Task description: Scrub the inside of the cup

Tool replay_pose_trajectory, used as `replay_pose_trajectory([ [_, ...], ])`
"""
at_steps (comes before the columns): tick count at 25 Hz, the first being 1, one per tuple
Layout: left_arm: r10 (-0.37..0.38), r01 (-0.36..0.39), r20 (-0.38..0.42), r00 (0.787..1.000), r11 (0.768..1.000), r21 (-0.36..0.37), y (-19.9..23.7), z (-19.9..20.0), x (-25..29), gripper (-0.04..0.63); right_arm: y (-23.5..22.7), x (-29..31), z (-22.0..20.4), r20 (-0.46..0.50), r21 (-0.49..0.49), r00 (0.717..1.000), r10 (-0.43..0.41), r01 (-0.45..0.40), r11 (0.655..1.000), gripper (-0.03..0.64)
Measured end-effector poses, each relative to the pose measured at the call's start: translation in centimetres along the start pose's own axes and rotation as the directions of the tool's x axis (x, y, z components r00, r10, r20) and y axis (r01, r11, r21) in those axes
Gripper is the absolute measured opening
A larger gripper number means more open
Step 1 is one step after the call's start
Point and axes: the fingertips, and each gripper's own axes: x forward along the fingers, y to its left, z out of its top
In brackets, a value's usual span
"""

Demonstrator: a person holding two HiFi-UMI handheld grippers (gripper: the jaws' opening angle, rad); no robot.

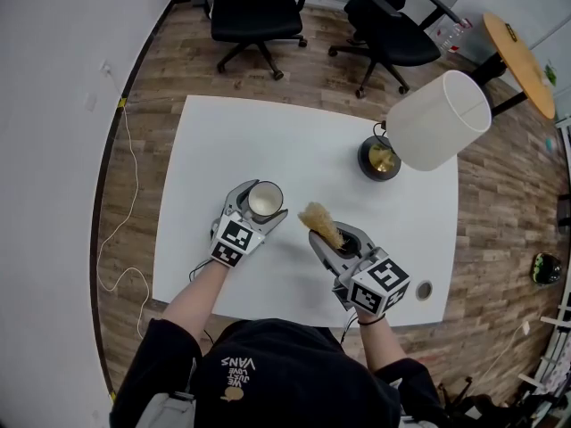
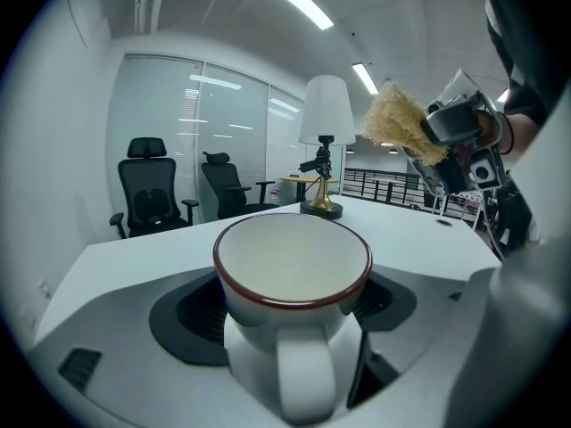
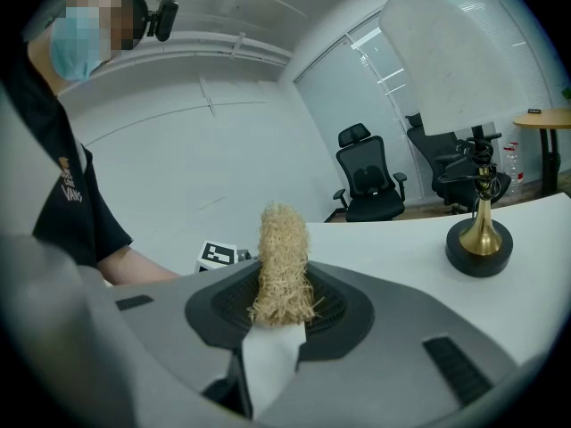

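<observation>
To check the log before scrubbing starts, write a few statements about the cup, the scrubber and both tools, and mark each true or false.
1. The left tool is shut on the cup. True.
2. The scrubber is inside the cup. False: it is outside the cup, off to its side, and the cup's inside shows empty.
3. The cup has a dark red rim. True.
4. The right tool is empty. False: it is shut on the scrubber, whose fibre end sticks out past the jaws.
5. A lamp with a white shade stands on the table. True.
</observation>
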Motion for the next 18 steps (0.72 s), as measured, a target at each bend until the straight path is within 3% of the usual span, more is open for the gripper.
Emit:
replay_pose_trajectory([
  [18, -0.006, 0.007, 0.069, 0.998, 1.000, -0.009, -0.09, 0.92, -0.62, 0.397, 0.44, 0.17, 0.54, 0.016, -0.001, 1.000, 0.003, -0.003, 1.000, 0.103],
])
